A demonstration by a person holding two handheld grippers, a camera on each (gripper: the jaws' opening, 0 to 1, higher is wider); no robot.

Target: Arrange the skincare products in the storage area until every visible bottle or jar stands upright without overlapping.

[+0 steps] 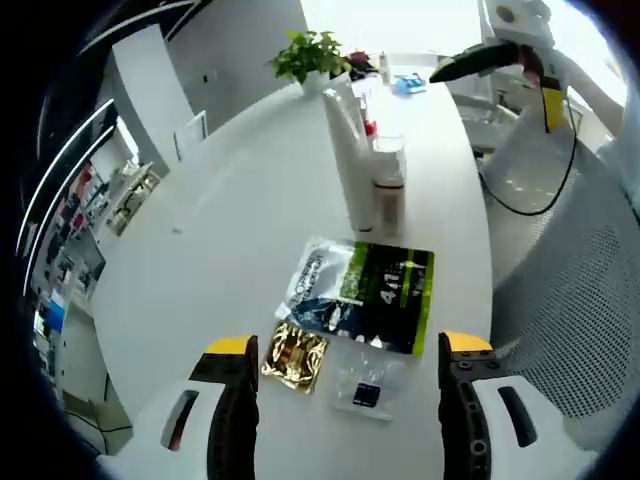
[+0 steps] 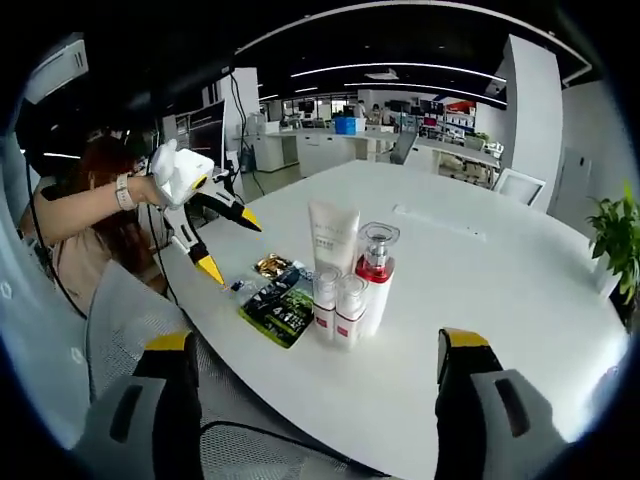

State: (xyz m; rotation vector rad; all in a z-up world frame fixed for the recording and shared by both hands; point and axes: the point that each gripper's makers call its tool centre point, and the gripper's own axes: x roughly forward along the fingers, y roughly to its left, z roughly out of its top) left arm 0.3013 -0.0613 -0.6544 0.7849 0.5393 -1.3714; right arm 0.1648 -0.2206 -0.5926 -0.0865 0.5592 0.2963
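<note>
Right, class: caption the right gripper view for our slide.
Upright skincare bottles grouped on a white table, sachets lying flat beside them, left gripper open above.

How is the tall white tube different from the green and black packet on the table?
The white tube stands upright on its end, while the green and black packet lies flat on the table. The tube is plain white and rises above the small bottles beside it; the packet is dark, printed with large lettering. The tube stands in the cluster of bottles; the packet lies next to a gold sachet. Neither is held by a gripper.
</note>
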